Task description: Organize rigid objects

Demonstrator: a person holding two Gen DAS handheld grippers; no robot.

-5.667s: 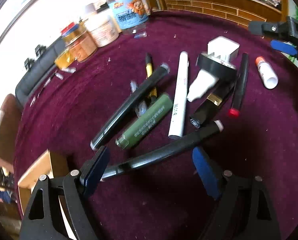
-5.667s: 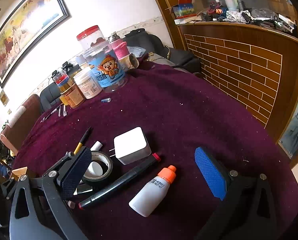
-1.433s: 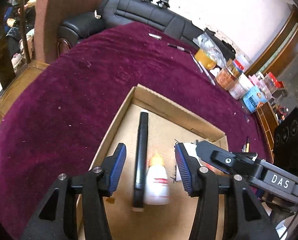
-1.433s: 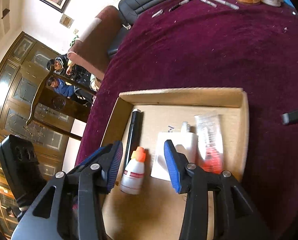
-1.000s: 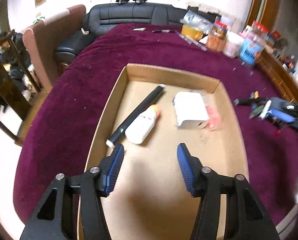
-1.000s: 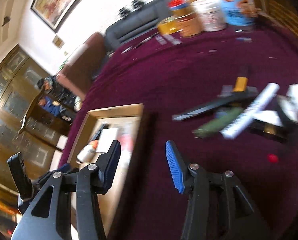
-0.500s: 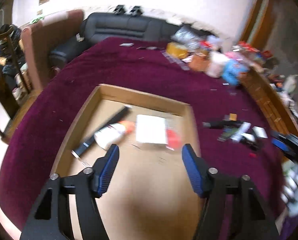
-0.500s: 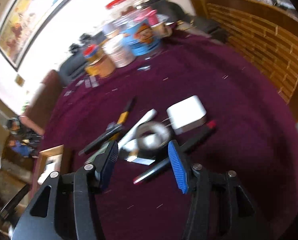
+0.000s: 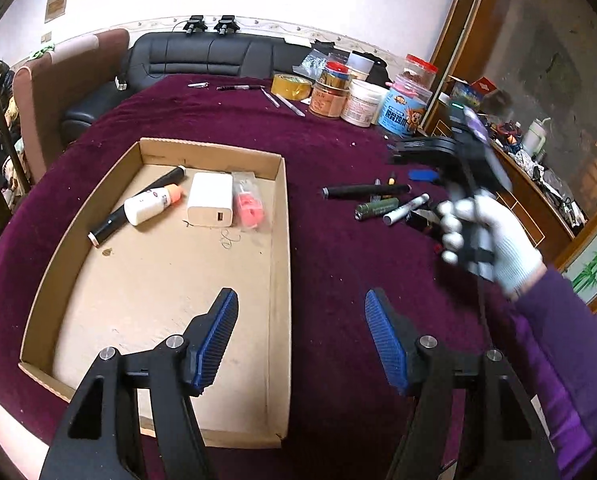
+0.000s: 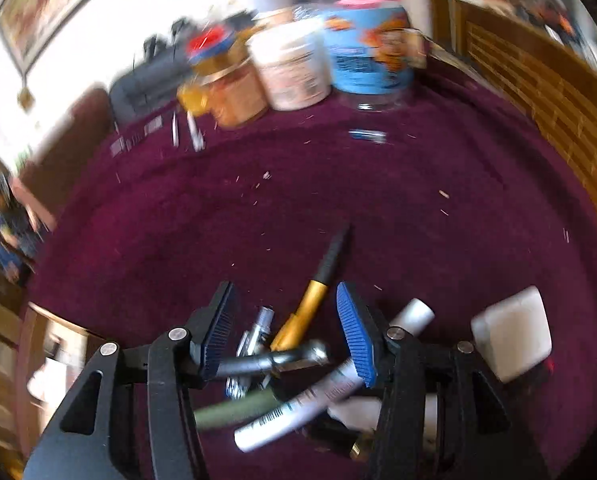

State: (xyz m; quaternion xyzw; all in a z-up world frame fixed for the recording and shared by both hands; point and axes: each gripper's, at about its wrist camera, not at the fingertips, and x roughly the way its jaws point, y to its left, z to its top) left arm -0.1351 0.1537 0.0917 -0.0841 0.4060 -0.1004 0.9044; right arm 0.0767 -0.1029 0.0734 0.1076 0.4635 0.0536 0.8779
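Note:
A cardboard tray (image 9: 282, 272) lies on the purple tablecloth. In it are a black marker (image 9: 106, 224), a white glue bottle (image 9: 148, 207), a white charger (image 9: 211, 199) and a pink packet (image 9: 247, 205). My left gripper (image 9: 300, 342) is open and empty, over the tray's right wall. To the right lies a pile: a black marker (image 9: 364, 191), a green tube (image 9: 376, 208), a white pen (image 9: 406, 209). My right gripper (image 10: 284, 330) is open, low over that pile, with a yellow-and-black pen (image 10: 310, 304) and a grey marker (image 10: 270, 360) between its fingers. A white adapter (image 10: 512, 334) lies to its right.
Jars and tubs (image 9: 364, 100) and a tape roll (image 9: 290, 86) stand at the table's far edge, also in the right wrist view (image 10: 298, 64). Thin pens (image 9: 238, 87) lie near them. A sofa (image 9: 202, 56) and a chair (image 9: 50, 80) stand beyond. A wooden counter (image 10: 538, 72) is on the right.
My left gripper has pulled back from the tray and turned right. My right gripper has swung from the tray to the pile and dropped low over the pens. The glue bottle now lies in the tray.

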